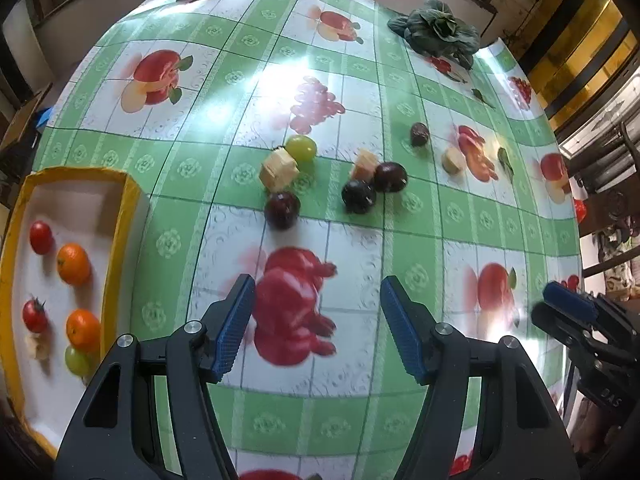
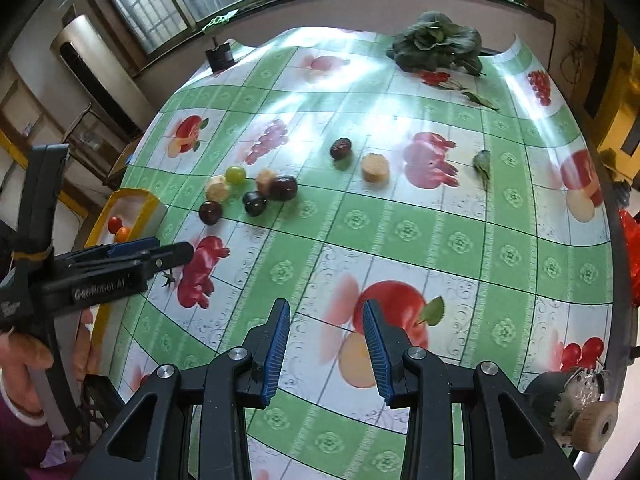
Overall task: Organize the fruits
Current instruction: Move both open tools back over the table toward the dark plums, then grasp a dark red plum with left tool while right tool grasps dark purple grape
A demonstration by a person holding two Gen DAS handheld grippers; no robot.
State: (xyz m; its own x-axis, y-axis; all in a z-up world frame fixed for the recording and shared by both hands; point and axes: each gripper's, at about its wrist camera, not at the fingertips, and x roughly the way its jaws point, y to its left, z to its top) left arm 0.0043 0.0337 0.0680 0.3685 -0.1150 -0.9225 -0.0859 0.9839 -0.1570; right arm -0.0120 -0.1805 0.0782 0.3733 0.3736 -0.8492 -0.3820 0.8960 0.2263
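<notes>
My left gripper (image 1: 318, 328) hovers open and empty over the fruit-print tablecloth, right of a yellow-rimmed white tray (image 1: 116, 240) holding two tomatoes, two oranges and a green grape. Ahead lie a green grape (image 1: 301, 148), a banana chunk (image 1: 279, 170), three dark plums (image 1: 282, 210) (image 1: 359, 196) (image 1: 390, 177) and a dark date (image 1: 419, 134). My right gripper (image 2: 326, 348) is open and empty above the cloth, nearer the table's front. The plums (image 2: 255, 203), the date (image 2: 341, 148) and a lone banana chunk (image 2: 375, 167) lie beyond it.
A leafy green vegetable (image 2: 436, 46) lies at the far right edge, with loose leaves (image 2: 482, 164) nearby. A black box (image 2: 219, 56) stands at the far left corner. A round brush-like tool (image 2: 588, 412) sits off the near right. A person's hand holds the left gripper (image 2: 168, 254).
</notes>
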